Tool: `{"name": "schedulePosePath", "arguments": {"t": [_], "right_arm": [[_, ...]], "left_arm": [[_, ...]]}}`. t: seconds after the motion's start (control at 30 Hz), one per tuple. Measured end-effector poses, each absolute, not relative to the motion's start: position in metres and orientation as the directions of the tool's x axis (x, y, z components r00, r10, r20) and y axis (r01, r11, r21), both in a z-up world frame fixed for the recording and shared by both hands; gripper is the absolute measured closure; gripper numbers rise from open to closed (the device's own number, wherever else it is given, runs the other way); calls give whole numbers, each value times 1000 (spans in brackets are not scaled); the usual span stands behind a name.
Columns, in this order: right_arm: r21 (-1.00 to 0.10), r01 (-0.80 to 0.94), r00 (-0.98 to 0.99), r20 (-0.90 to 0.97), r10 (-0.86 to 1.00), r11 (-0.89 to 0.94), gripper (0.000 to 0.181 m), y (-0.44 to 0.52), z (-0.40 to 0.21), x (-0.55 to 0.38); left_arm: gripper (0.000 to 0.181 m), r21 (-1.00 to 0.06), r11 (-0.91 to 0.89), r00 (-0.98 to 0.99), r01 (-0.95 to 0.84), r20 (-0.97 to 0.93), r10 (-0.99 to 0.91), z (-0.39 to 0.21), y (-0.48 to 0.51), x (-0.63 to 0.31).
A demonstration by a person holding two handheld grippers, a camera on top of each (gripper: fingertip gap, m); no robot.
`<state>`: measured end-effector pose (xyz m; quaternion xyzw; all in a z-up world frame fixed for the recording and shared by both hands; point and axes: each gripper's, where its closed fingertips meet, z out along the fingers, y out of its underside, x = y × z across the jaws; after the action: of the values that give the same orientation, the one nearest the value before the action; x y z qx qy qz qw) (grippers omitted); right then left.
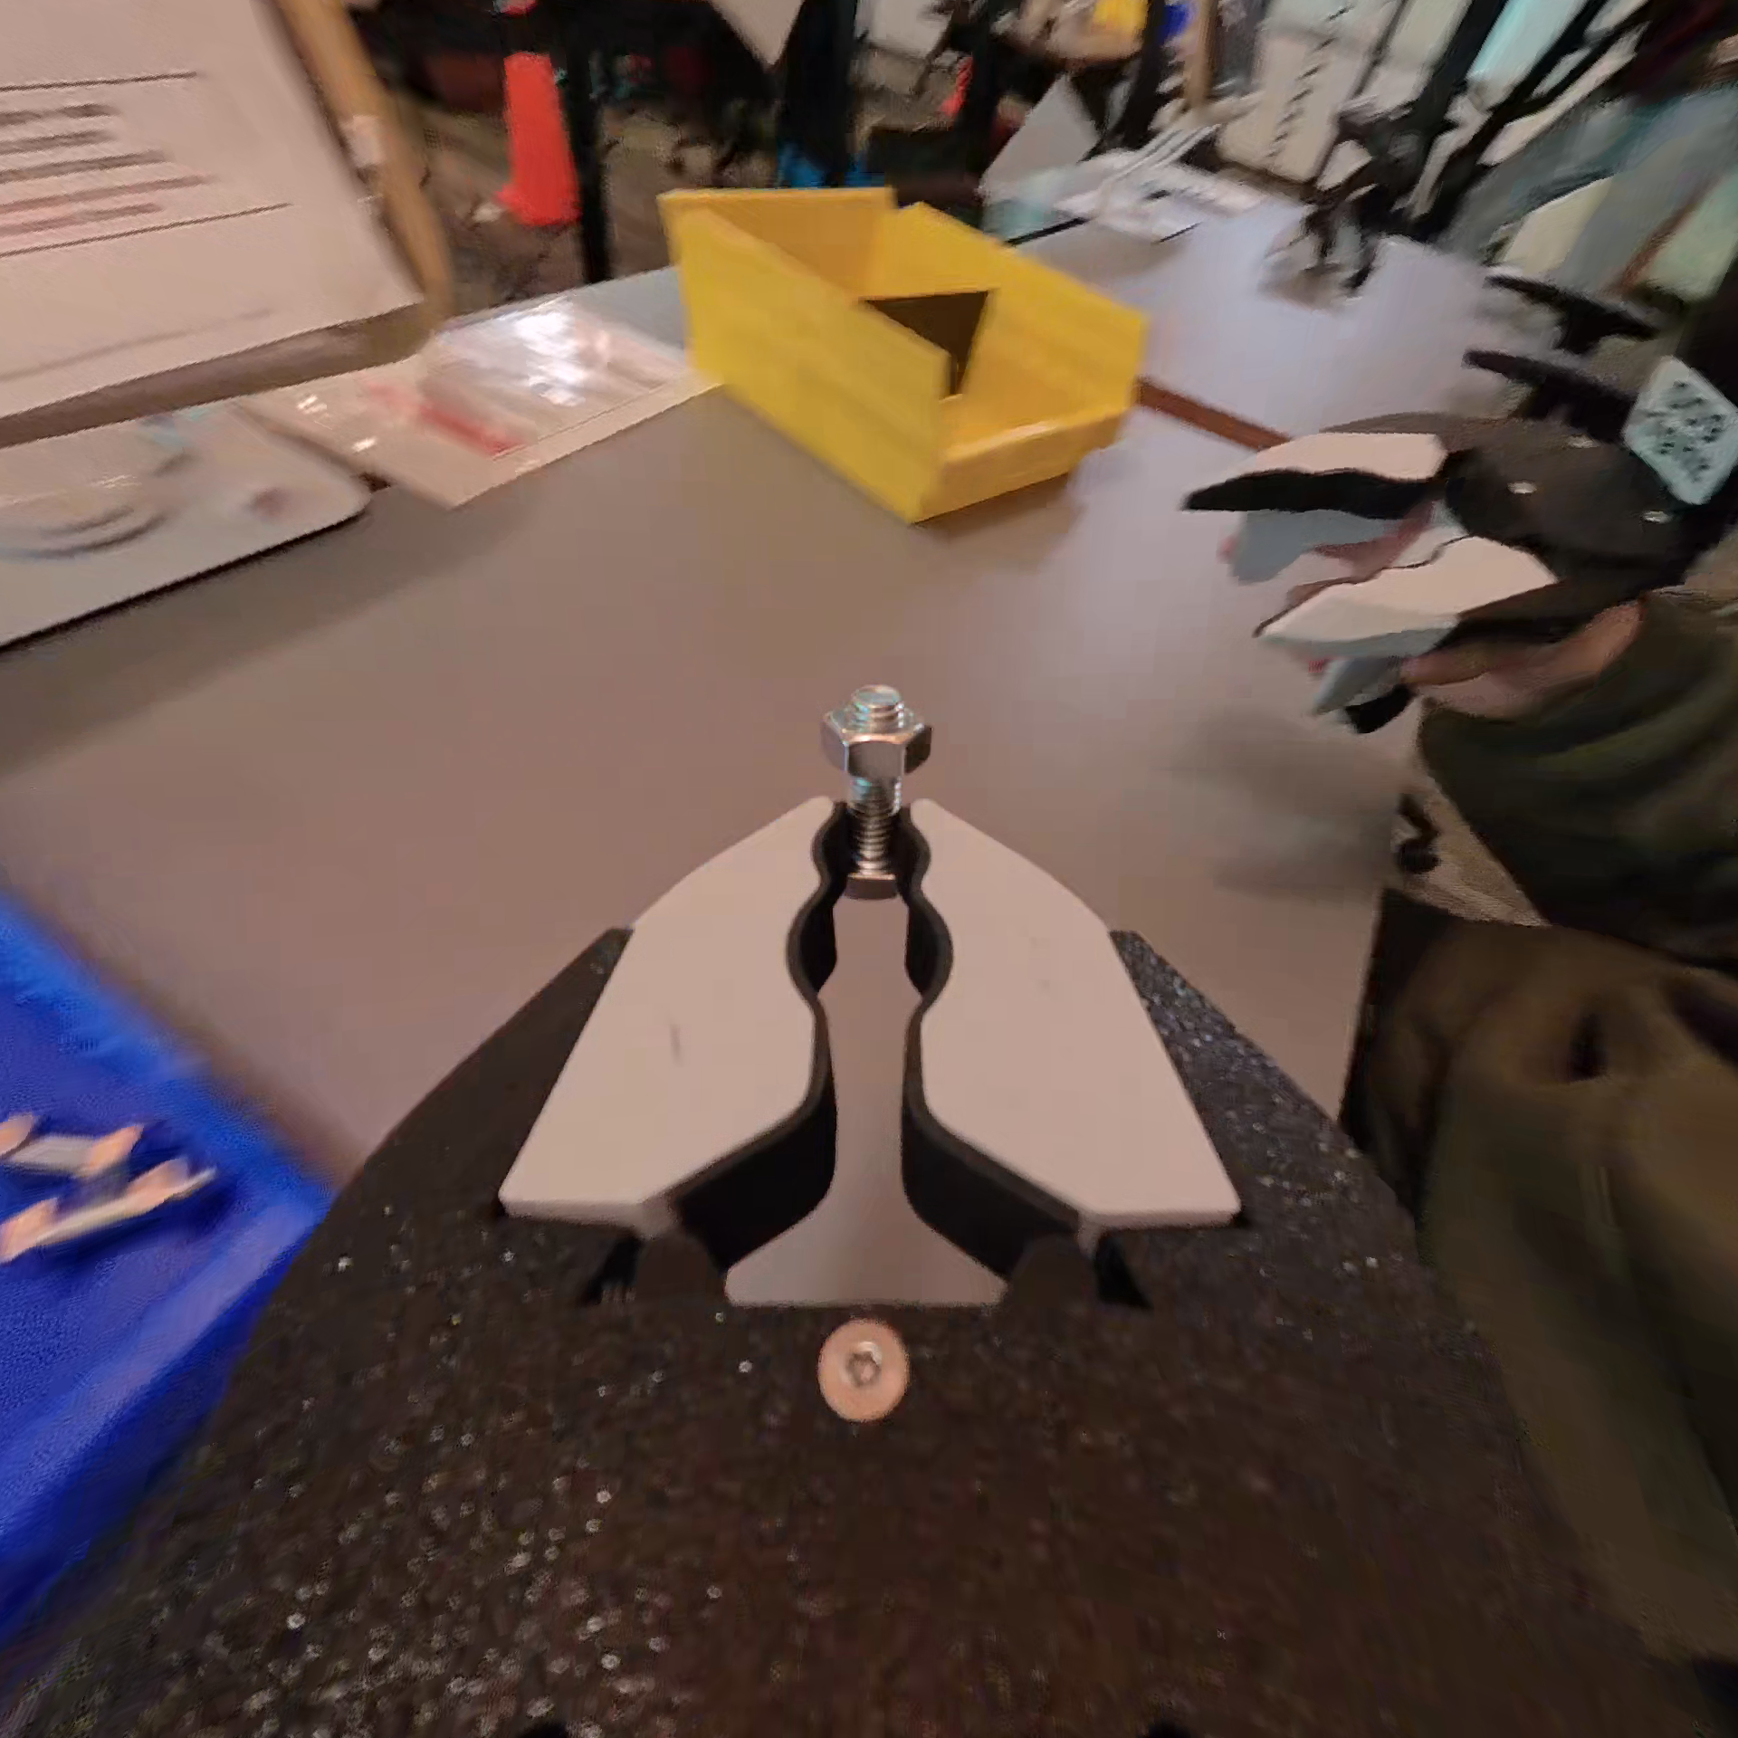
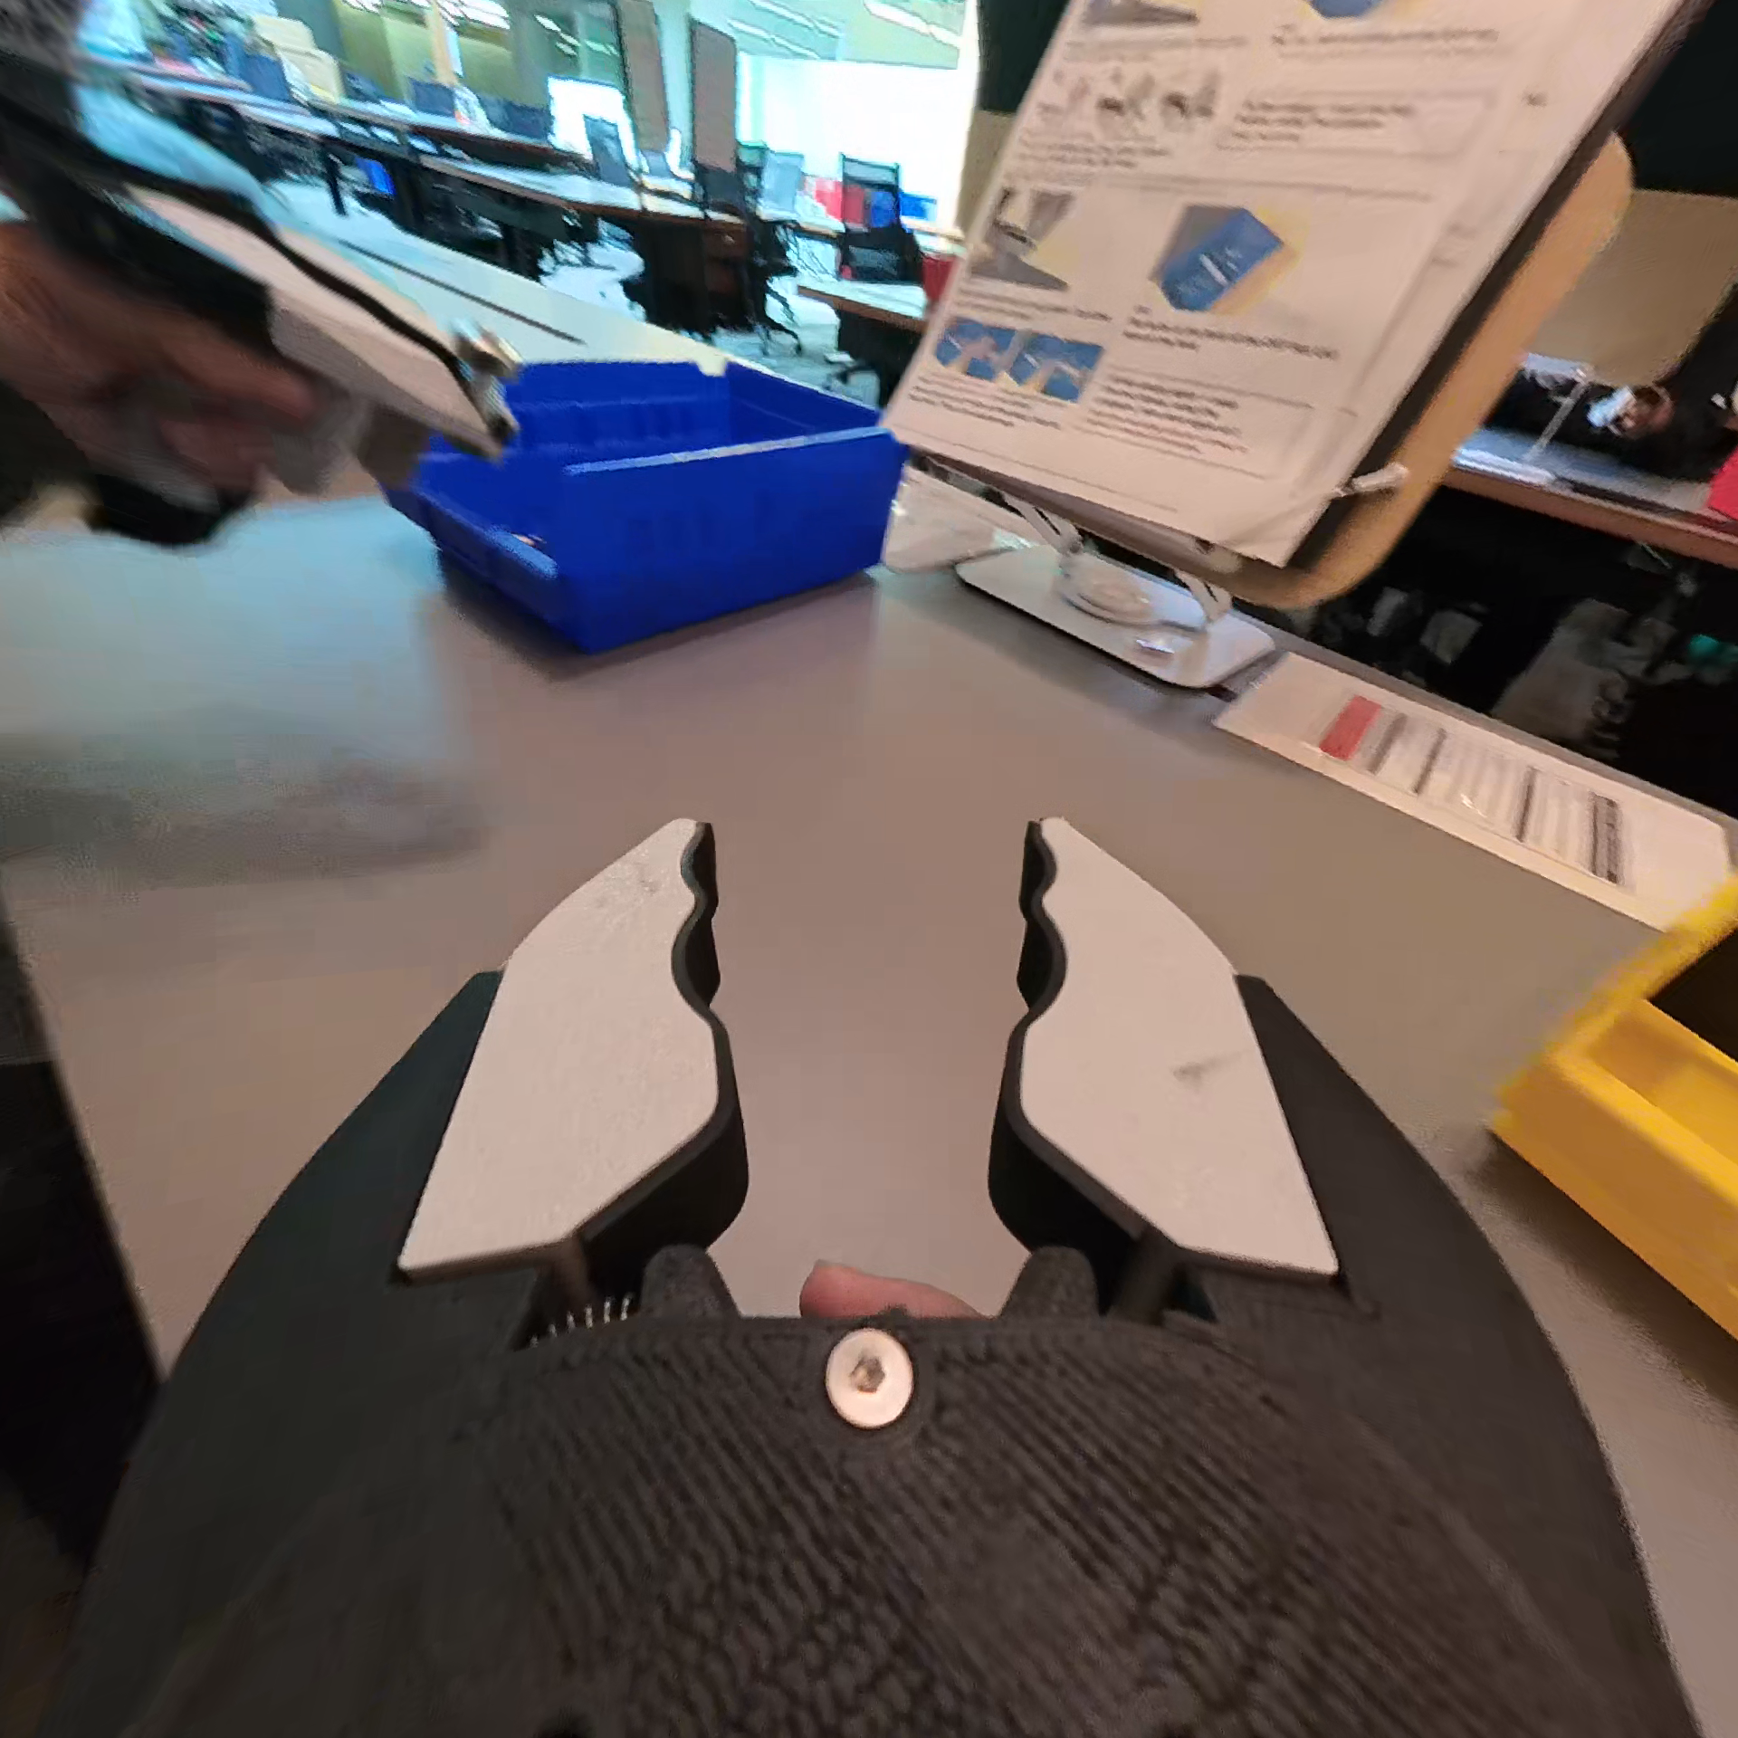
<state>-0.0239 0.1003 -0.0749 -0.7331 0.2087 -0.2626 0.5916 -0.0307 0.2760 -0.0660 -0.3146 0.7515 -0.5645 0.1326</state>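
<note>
While the blue bin [image 1: 113, 1223] sits at the near left of the grey surface [image 1: 564, 705] with a few small parts lying in it, the left hand-held gripper [image 1: 873, 818] is clenched on a bolt [image 1: 873, 828], gripping its threaded shank near the head. A nut [image 1: 875, 738] is threaded on close to the free end, so the pair is joined and held above the surface, in neither bin. Farther back, the yellow bin [image 1: 903, 376] stands apart; nothing can be made out inside it. To the right, the right hand-held gripper [image 2: 867, 875] hangs released over bare surface, its fingers [image 2: 602, 1034] spread wide and holding nothing, well apart from the bolt.
</note>
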Motion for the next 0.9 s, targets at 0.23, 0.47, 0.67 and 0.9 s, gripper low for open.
{"name": "schedulePosePath", "arguments": {"t": [0.23,0.47,0.67,0.9], "right_arm": [[-975,131,777,214,-592,-181,116,133,-48,-70],[-975,169,783,220,-581,-142,127,154,-18,-90],[-962,175,825,259,-502,-209,135,188,-6,-76],[-961,108,878,212,-428,-254,135,217,-37,-47]], "left_arm": [[172,-954,225,-882,-197,72,-466,-97,180,-66],[172,-982,182,-882,-43,-48,-469,-59,171,-85],[172,-994,96,-862,-49,-6,-507,-59,187,-73],[172,-996,43,-825,-80,42,-563,-69,208,-53]]}}
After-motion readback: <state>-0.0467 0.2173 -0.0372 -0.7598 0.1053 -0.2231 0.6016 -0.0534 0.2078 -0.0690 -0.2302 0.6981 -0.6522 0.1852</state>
